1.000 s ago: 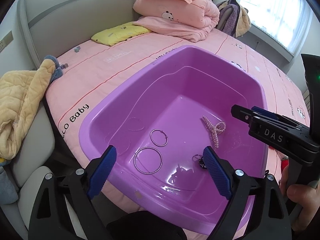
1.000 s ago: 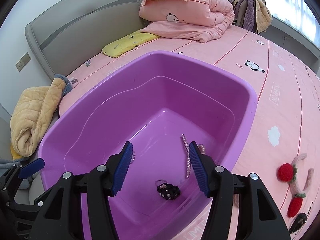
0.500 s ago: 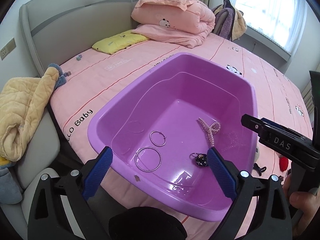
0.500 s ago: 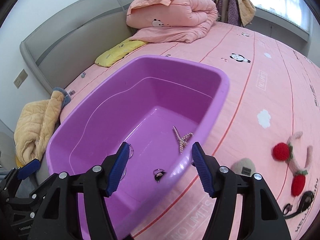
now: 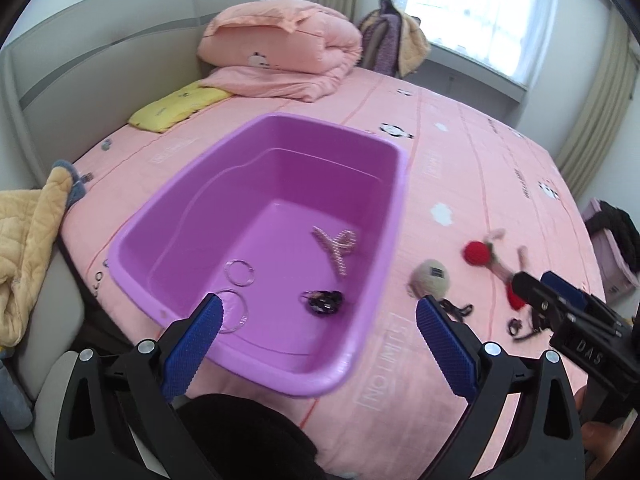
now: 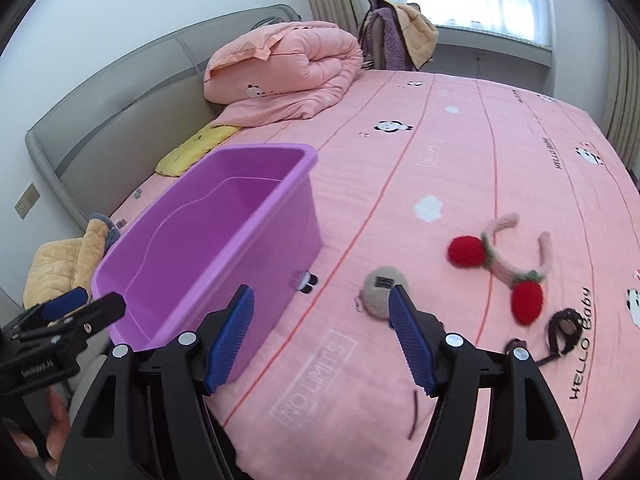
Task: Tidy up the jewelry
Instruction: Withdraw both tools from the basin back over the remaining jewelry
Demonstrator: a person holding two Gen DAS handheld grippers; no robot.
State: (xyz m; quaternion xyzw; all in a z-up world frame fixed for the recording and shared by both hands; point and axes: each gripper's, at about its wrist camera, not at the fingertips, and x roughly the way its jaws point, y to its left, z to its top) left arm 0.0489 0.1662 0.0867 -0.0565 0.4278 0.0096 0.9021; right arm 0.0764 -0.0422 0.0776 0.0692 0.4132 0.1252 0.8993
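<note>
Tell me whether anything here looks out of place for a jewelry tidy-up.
Several pieces lie loose on the pink bedsheet outside the purple bin: a strawberry headband, a beige round item and dark hair ties. The pearl clip and hoops are already in the bin. Nothing looks damaged.

Left gripper wide open, empty, above purple tub holding pearl claw clip, two rings, black clip; right gripper at right.
</note>
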